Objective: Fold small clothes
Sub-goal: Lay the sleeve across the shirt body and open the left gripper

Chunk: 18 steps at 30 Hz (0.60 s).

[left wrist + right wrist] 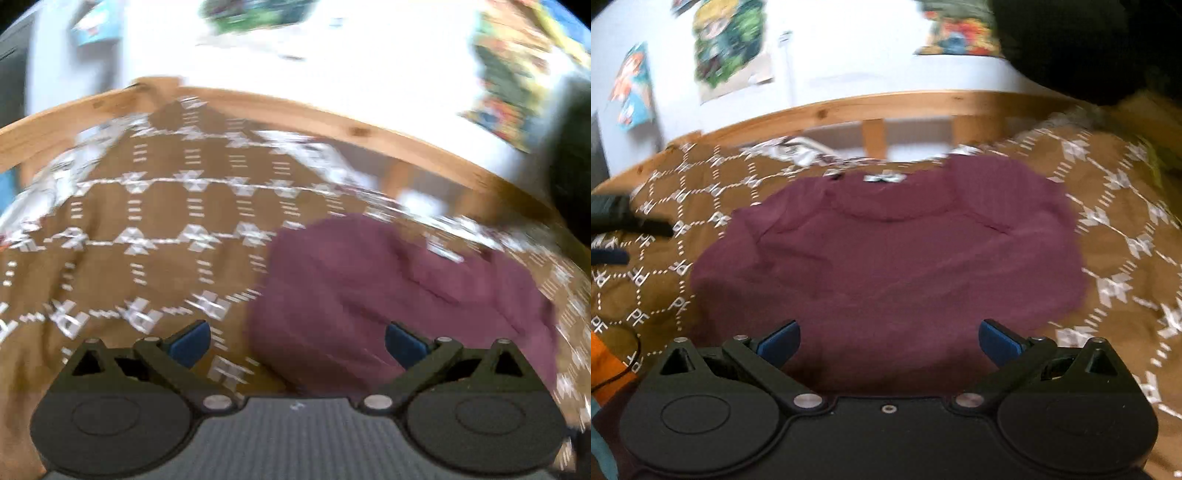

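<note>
You are holding both tongs wide apart, gripping nothing: the right tongs [888, 341] are hovering over the near hem of a maroon top [886, 251], the left tongs [297, 341] at its left edge. The top is lying spread flat on a brown patterned bedspread [1126, 229]. Beyond, a wooden bed rail [871, 107] is crossing below wall posters [727, 48].
</note>
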Tool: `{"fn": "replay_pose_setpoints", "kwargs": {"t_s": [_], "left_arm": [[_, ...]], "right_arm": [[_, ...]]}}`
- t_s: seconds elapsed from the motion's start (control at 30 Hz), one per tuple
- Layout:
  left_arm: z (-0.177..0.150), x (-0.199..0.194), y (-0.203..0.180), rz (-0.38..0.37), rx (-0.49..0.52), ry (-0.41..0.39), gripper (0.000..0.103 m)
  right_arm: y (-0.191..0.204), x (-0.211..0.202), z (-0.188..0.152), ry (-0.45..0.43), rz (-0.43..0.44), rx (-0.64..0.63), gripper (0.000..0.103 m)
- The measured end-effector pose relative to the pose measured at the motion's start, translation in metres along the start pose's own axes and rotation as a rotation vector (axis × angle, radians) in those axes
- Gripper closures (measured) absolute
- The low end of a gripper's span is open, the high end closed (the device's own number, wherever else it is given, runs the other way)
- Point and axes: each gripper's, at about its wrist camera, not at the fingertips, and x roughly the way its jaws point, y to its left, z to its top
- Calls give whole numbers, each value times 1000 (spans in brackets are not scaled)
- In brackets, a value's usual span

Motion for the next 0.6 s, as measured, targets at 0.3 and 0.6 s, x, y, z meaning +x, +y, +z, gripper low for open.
{"fn": "replay_pose_setpoints", "kwargs": {"t_s": [0.3, 0.6], "left_arm": [[26, 87, 14, 107, -41, 120, 0], [26, 106, 1, 10, 169, 101, 0]], "right_arm": [[62, 54, -3, 32, -37, -165, 1], [0, -3, -41, -6, -208, 65, 1]]}}
